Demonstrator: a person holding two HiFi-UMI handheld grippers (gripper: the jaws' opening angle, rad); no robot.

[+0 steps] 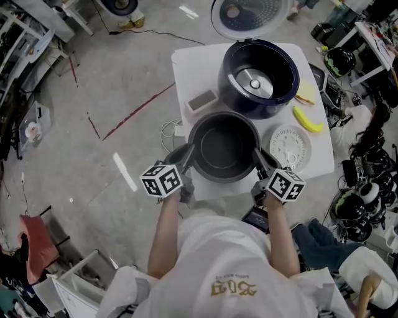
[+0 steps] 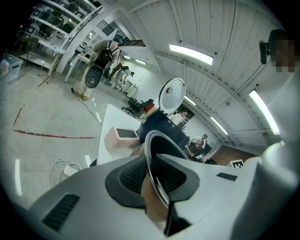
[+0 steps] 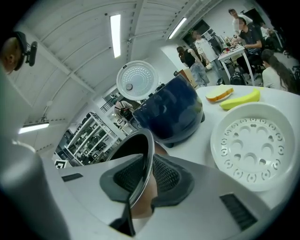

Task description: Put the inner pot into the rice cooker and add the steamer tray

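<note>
The dark inner pot (image 1: pixel 224 146) is over the near part of the white table (image 1: pixel 186 68), empty and upright. My left gripper (image 1: pixel 188 156) is shut on its left rim and my right gripper (image 1: pixel 259 159) is shut on its right rim. In the left gripper view the thin rim (image 2: pixel 151 150) runs between the black pads (image 2: pixel 129 176). The right gripper view shows the same rim (image 3: pixel 147 150) pinched between its pads (image 3: pixel 166 176). Behind the pot stands the navy rice cooker (image 1: pixel 258 77), empty, with its lid (image 1: pixel 249 15) up. The white perforated steamer tray (image 1: pixel 290 148) (image 3: pixel 253 145) lies right of the pot.
A small pink box (image 1: pixel 202 101) sits left of the cooker. A banana (image 1: pixel 309 119) and a bread slice (image 1: pixel 305 96) lie at the table's right edge. White cables (image 1: pixel 171 130) trail on the floor left of the table. Cluttered shelves and chairs ring the area.
</note>
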